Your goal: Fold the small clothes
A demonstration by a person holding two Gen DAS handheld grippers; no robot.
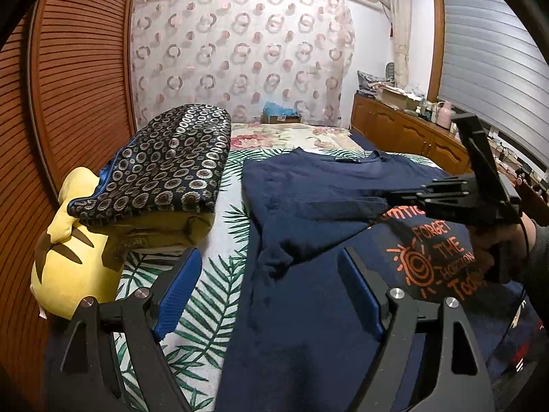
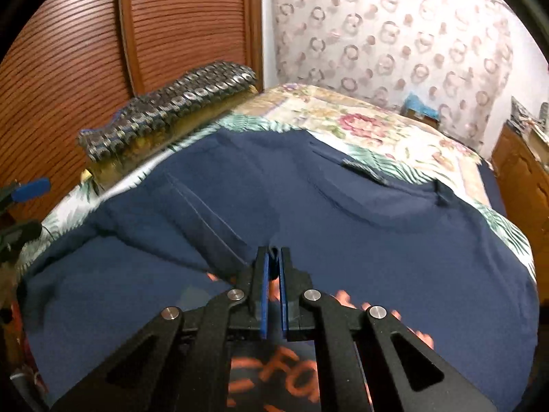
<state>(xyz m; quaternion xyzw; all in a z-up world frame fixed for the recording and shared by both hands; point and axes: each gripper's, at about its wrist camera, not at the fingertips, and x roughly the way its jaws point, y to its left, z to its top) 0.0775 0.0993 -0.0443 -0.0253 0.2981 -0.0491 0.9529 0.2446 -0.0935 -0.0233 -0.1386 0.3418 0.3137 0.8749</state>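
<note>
Two blue-padded fingers of the left gripper (image 1: 271,292) stand spread wide and hold nothing, above the near part of a navy T-shirt (image 1: 308,309) lying on the leaf-print bedsheet (image 1: 206,309), with a folded patterned garment (image 1: 164,164) far left. From the right wrist, the right gripper (image 2: 273,267) is clenched on what seems a fold of the T-shirt (image 2: 343,223).
</note>
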